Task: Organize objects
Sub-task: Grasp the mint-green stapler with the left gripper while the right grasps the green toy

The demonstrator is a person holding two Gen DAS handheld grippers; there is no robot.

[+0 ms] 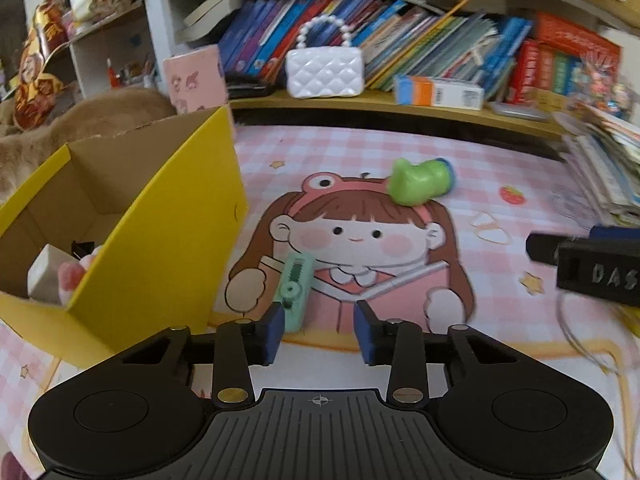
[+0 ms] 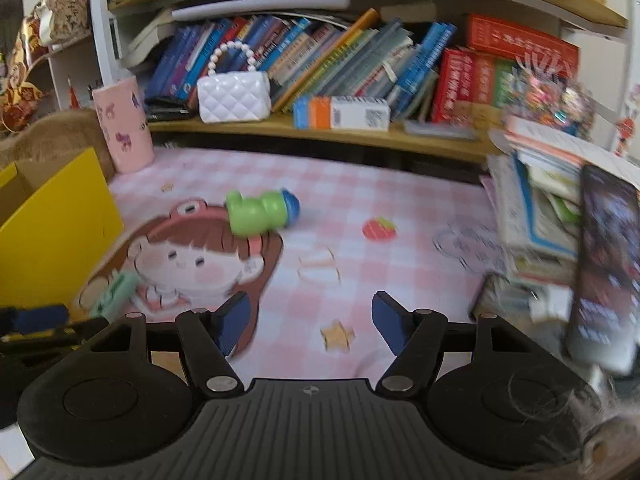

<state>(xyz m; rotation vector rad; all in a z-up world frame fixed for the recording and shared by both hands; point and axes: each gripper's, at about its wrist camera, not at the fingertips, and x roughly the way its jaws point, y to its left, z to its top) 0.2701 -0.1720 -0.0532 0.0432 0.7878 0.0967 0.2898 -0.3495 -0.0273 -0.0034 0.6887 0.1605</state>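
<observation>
The left hand-held gripper (image 1: 319, 332) hangs low over the worktop (image 1: 500, 320), which wears a pink checked mat with a cartoon girl printed on it. Its blue pads are parted with nothing pressed between them, and a small mint-green correction tape (image 1: 295, 286) lies flat on the mat just ahead, close to the left pad. That lie suits a pinch across its narrow sides, and it looks like the next thing to be picked up. At the left stands an open yellow box (image 1: 160, 240), its cardboard inside already holding a pale block and a pink soft thing, so it seems to be the place where loose items are gathered; it sits close beside the correction tape, which keeps the carry short. Farther back on the mat a green toy (image 1: 420, 180) with a blue end rests on its side, well apart from the box and untouched. The right hand-held gripper (image 2: 311, 324) stands open too, over bare mat with nothing between its pads, and the green toy lies beyond it, likely its own target. A white quilted purse (image 1: 325, 70) sits on the shelf behind, out of the way.
</observation>
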